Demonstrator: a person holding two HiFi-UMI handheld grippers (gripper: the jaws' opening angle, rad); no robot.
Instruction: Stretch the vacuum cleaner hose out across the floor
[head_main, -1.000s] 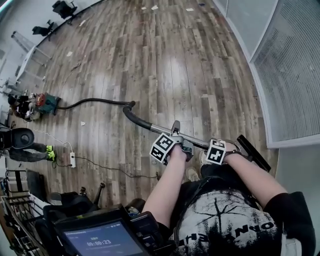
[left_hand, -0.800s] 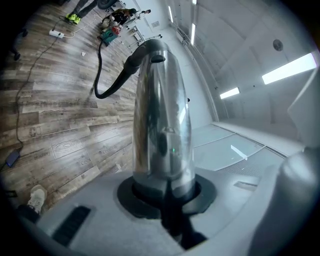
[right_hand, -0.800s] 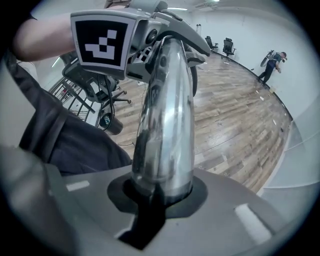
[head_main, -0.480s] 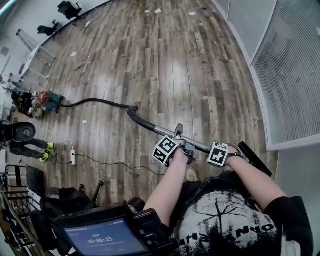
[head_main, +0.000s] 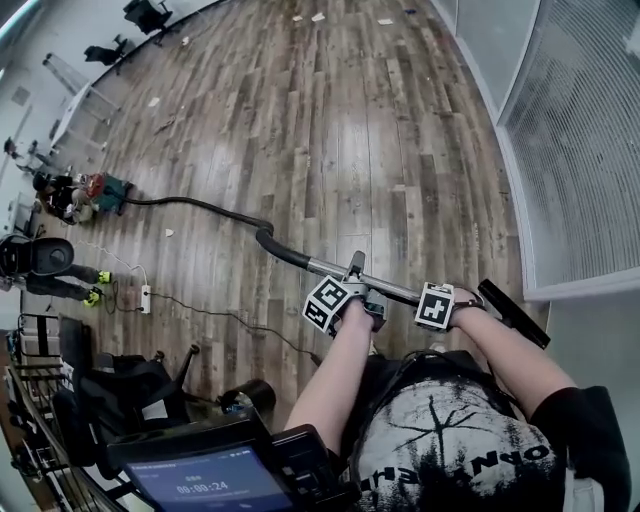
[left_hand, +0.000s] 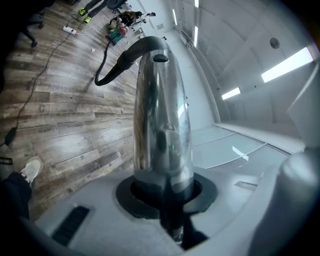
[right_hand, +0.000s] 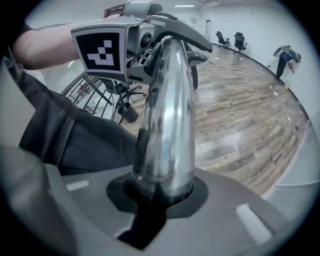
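Beyond the hose (head_main: 215, 208), wide plank floor (head_main: 340, 120) (glass wall (head_main: 590, 150) rightward)

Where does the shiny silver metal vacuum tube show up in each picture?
Head view: the silver metal tube slants across lower centre.
Left gripper view: the tube fills the centre, rising from the bottom.
Right gripper view: the tube stands upright mid-frame.
Shared landmark: the wood-plank floor, in all three.
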